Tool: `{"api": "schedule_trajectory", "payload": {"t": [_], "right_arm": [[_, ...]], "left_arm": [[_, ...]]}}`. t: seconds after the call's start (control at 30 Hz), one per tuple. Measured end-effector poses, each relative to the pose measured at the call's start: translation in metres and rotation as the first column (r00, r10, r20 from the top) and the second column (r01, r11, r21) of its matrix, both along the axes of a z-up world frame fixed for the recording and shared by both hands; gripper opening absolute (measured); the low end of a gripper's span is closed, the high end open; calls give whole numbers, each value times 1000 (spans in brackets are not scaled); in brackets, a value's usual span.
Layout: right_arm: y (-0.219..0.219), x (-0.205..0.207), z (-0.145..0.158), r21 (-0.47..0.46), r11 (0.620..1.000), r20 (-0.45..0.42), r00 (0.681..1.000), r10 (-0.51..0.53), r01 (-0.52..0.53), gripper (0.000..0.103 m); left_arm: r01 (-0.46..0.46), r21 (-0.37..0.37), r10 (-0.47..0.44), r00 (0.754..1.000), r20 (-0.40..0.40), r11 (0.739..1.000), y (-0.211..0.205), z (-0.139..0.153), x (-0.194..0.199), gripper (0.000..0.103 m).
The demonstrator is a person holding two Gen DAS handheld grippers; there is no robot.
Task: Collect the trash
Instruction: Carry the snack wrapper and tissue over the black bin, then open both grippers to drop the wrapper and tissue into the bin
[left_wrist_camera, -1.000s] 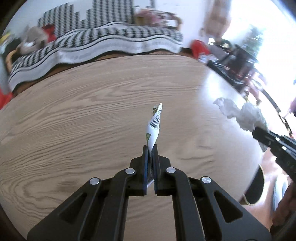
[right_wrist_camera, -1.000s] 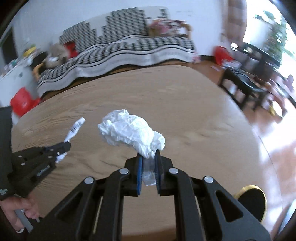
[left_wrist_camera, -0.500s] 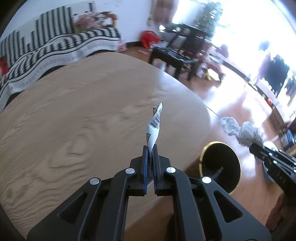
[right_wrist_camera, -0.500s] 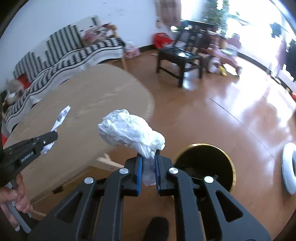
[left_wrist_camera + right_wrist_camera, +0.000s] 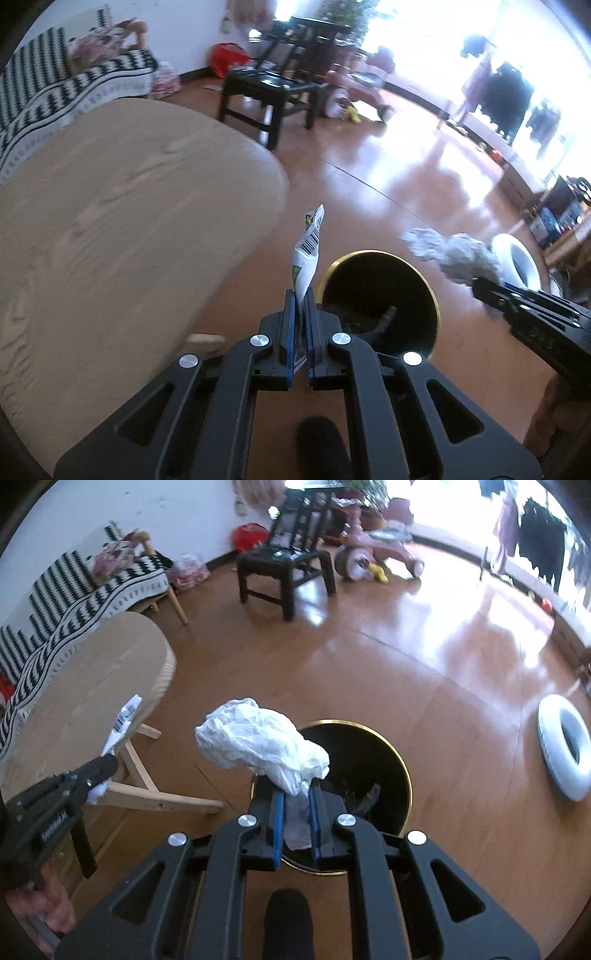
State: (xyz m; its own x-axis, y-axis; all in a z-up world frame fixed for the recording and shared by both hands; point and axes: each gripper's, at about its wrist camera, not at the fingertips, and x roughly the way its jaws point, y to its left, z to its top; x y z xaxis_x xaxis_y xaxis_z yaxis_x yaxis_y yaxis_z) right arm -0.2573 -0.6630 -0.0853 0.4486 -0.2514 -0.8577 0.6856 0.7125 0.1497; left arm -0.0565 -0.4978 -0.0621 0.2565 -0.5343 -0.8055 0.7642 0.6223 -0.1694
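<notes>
Tissue, crumpled, sits clamped in my right tongs above the black gold-rimmed bin; my left tongs pinch a barcode wrapper upright beside the counter.

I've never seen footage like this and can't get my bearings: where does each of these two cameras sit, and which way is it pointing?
Left wrist view: sits on the left gripper, looking along its fingers, which pinch a barcode wrapper, down at the bin; the right gripper shows at right.
Right wrist view: sits on the right gripper, which clamps a crumpled tissue above the bin; the left gripper and a hand show at left.
Shared: bin, wooden table, black chair, both pieces of trash.
</notes>
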Motion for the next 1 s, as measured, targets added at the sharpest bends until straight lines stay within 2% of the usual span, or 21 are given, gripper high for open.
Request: {"api": "schedule_trajectory", "payload": {"t": [0.5,1.0], "right_arm": [[-23,-3,-11,44,996,-23,997,-70,71,12],[-39,-12,-18,69,987,-27,989,-147,149,12]], "left_arm": [[147,-43,-150,986,-77,988,-54,-25,-20,4],[200,-39,-204,967,-152,979,-87,-57,-12,6]]}}
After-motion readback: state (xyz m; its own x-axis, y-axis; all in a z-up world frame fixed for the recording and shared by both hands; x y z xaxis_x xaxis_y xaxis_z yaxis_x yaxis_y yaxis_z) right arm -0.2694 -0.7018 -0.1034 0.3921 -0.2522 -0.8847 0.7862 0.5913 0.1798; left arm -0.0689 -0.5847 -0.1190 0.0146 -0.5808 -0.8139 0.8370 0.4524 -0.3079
